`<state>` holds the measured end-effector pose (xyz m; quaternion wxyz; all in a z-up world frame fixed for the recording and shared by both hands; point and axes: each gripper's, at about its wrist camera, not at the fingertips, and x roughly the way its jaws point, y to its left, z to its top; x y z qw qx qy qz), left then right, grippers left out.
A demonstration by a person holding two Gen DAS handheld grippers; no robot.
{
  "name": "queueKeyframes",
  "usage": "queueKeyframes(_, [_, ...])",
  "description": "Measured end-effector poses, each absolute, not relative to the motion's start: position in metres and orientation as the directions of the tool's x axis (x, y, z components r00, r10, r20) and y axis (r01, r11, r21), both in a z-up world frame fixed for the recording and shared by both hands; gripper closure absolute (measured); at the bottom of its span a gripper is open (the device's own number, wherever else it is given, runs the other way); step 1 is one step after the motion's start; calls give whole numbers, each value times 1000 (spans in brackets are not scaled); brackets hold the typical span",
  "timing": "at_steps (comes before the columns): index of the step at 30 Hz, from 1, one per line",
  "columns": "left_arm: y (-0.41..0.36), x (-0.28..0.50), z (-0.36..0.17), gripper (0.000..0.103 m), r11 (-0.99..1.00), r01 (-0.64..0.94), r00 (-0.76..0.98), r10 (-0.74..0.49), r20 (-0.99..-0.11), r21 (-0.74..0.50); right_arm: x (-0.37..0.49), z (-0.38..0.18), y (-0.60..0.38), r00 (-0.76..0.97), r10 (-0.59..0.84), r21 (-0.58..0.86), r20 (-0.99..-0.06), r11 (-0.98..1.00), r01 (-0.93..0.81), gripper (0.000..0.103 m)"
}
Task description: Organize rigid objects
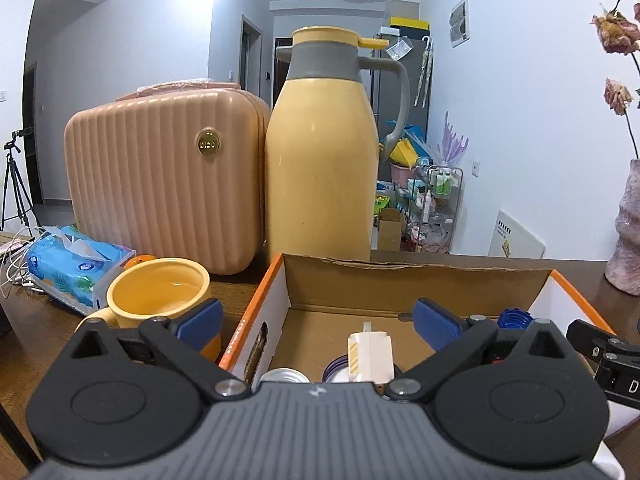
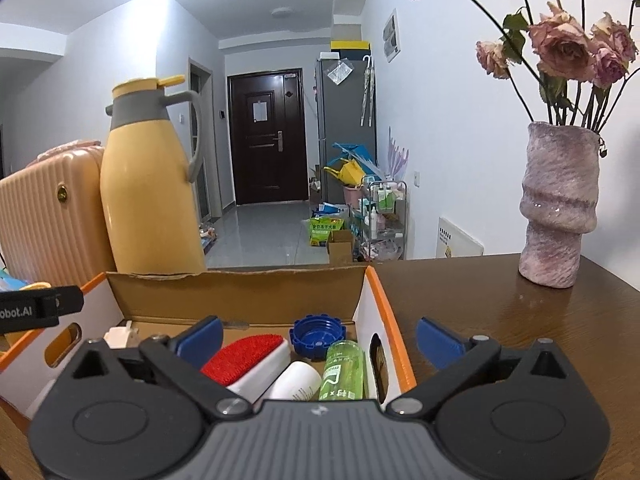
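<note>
Left gripper [image 1: 320, 320] and right gripper [image 2: 320, 338] held over cardboard box [image 2: 240, 292] on table [image 2: 500, 320], jaws spread wide, empty. Blue cap [image 2: 318, 336], green bottle [image 2: 345, 370], red brush [image 2: 244, 356] seen inside box.

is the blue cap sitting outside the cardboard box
No, the blue cap lies inside the cardboard box, near its back wall beside the green bottle.

Bright ceiling light blows out overhead, glare streaks the glossy tabletop [image 2: 500, 320], and fisheye bending darkens each view's corners.
</note>
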<state>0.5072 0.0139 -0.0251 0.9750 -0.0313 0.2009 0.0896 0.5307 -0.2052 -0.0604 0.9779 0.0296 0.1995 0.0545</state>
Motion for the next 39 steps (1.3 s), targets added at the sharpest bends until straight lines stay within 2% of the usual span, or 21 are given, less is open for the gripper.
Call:
queueKeyframes(19, [24,412,3,0,994,-108,939,95,-331,-22,447,-27,-214,941,140,72,-309,990,-123,0])
queueKeyframes(30, [22,313,12,0,999,-44,954,43,-298,1,351,-11,-222,950,157,36,-269,988,-153,0])
queueKeyframes(39, [22,233,1,0,1000,-15,948,22,-319,24,263,-15,-219,939,191,0,-285,980,-199,0])
